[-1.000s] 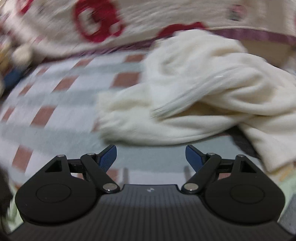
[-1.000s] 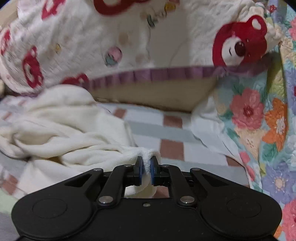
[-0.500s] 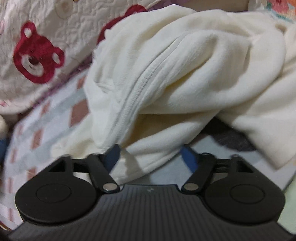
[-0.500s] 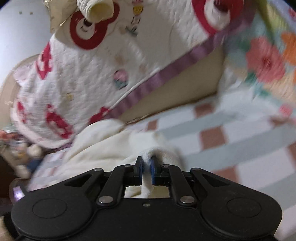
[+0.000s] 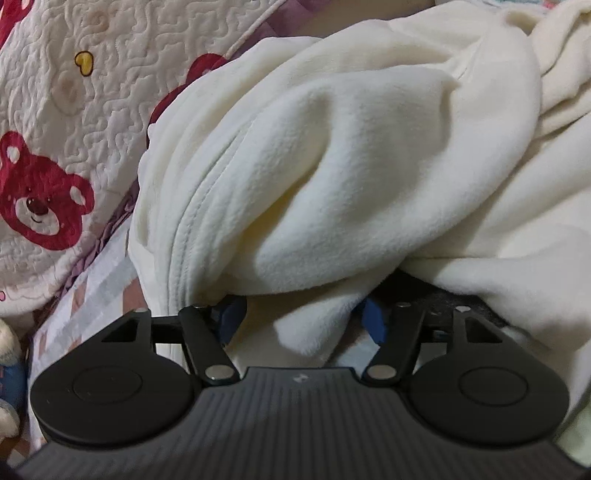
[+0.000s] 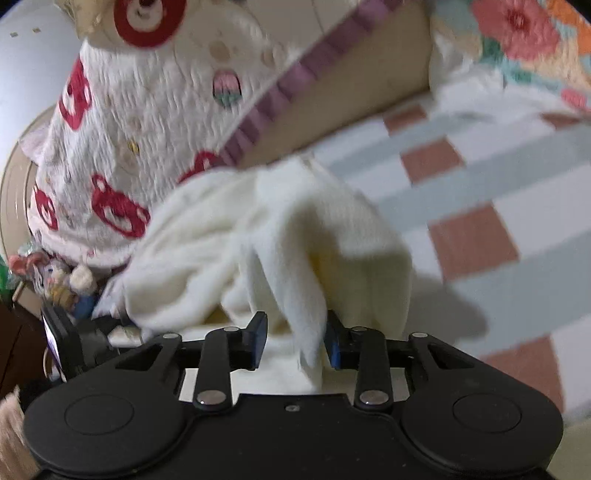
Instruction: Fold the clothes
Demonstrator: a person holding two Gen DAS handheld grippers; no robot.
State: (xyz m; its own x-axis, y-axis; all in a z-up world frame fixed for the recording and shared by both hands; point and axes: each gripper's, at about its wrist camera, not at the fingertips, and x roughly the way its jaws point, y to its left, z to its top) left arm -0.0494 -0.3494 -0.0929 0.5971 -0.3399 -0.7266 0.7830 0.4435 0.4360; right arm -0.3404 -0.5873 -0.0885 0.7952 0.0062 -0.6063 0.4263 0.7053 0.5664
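On the bed, I have my left tool [image 5: 301, 321] pointed down into the cream fleece garment [image 5: 351, 155]; its jaws have just been opening and stand wide, a loose fold lying between them without either blue pad pressing it. My right tool [image 6: 295, 341] is also angled downward, and its jaws have just been opening too: they stand apart, and a corner of the same garment [image 6: 266, 236] hangs between the pads, brushing the right one but not clamped.

The garment lies bunched in a heap on the checked bedsheet [image 6: 476, 206], its far edge resting against a quilt with red bears [image 5: 55, 147] that drapes down behind it. A floral cover [image 6: 524, 33] sits at the far right corner. Small plush toys [image 6: 62, 277] crowd the left edge near the quilt, and a dark patch [image 5: 436, 291] shows under the fleece just ahead of my left tool. The right view is blurred.
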